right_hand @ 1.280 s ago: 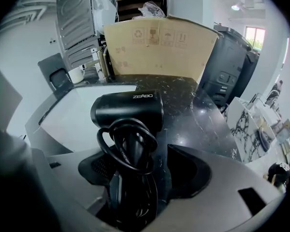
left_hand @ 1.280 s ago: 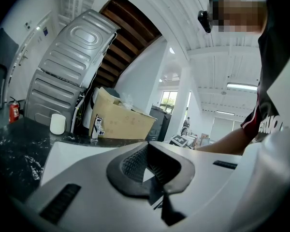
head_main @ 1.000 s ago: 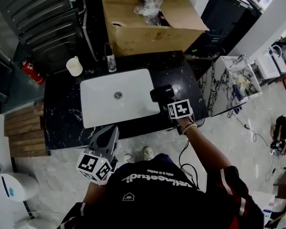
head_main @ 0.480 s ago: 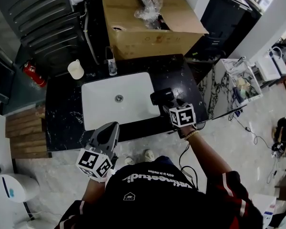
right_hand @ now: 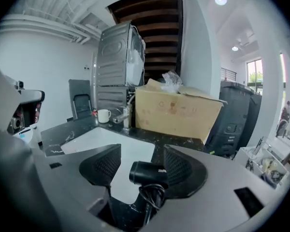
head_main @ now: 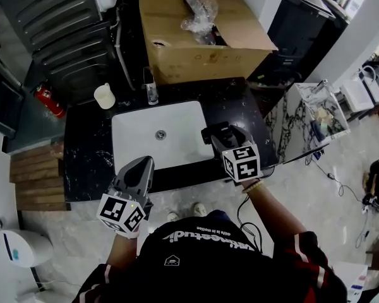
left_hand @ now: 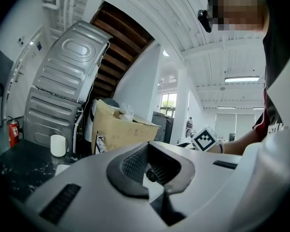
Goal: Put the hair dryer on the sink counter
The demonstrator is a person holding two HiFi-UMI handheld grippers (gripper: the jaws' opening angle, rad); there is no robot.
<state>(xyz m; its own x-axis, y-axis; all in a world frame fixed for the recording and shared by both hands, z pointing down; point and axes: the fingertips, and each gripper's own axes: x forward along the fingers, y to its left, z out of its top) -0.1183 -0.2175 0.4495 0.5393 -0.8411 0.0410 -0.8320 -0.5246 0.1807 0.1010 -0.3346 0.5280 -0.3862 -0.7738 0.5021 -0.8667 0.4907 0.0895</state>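
Hair dryer [right_hand: 147, 173] lies on the black tabletop [head_main: 240, 106] between the right gripper's [right_hand: 141, 161] wide-open fingers, barrel crosswise, nozzle toward the left finger and the sink [head_main: 145, 137]. That gripper has drawn back slightly since earlier. The left gripper's [left_hand: 147, 153] fingers are closed and empty

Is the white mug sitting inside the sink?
No, the white mug stands on the black counter, outside the sink basin.
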